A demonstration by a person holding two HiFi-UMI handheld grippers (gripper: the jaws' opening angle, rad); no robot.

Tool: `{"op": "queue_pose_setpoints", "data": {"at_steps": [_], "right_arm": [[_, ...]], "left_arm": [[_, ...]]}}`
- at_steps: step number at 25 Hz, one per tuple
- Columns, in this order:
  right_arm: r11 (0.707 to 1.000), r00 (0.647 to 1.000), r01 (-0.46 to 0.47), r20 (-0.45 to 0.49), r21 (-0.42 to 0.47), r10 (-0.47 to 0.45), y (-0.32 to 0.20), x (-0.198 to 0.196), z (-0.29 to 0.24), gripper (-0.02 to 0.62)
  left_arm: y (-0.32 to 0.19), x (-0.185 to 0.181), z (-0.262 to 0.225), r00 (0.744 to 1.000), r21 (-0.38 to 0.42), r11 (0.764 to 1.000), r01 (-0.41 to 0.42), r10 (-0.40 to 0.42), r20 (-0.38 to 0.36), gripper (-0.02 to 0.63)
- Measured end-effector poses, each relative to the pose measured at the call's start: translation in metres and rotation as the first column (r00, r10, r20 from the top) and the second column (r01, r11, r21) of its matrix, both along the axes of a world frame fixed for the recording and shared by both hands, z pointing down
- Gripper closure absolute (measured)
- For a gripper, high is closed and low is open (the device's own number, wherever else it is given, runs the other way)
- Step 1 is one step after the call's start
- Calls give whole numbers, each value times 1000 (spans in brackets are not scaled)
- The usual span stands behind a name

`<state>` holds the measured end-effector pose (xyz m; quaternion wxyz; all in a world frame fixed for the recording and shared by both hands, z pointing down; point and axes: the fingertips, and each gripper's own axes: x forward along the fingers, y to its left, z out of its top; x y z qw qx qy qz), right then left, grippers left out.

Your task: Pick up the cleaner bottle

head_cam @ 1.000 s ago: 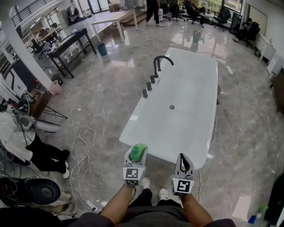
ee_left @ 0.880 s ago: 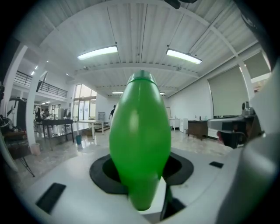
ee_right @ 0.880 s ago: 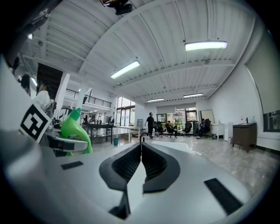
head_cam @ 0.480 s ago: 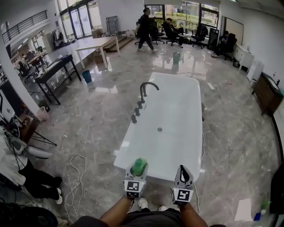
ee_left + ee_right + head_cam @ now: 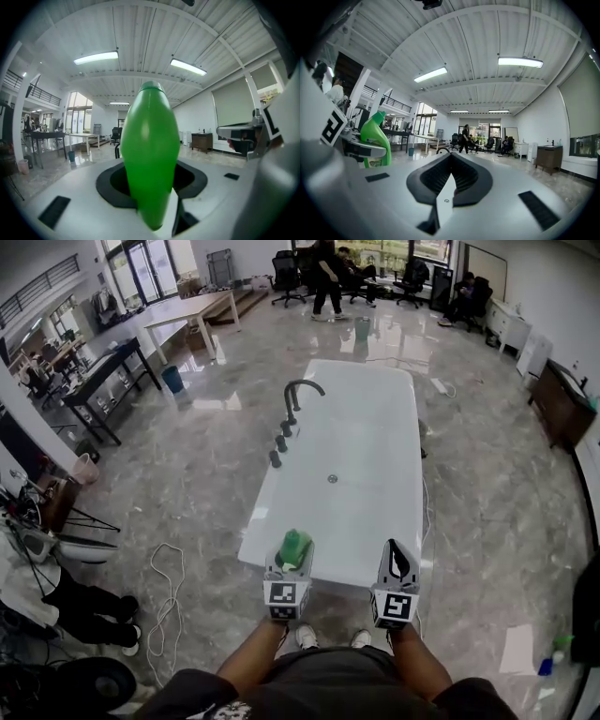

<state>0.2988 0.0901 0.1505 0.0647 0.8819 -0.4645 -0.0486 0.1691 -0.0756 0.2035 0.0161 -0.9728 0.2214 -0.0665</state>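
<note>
The cleaner bottle is bright green with a tapered neck, and it stands upright between the jaws of my left gripper. In the left gripper view the bottle fills the middle, with the left gripper shut on its sides. My right gripper hovers beside it to the right, jaws together and holding nothing. In the right gripper view the right gripper shows its black pads meeting, and the bottle stands off to the left. Both grippers are held in the air at the near end of the tub.
A long white bathtub stretches away ahead, with a black faucet and knobs on its left rim. Cables lie on the marble floor at the left. Tables stand far left. A person walks at the far end.
Both grippers have risen, the left one still holding the green bottle. The head view has shifted, so the tub now sits more centred and farther off.
</note>
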Motion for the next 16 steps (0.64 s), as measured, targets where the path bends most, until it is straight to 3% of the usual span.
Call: {"op": "queue_pose_setpoints", "data": {"at_steps": [16], "right_arm": [[999,999,29,23,-16,-29,-10,14,11,580]], "left_arm": [[4,17,10,999,-27,999,-23,23,27,417]]}}
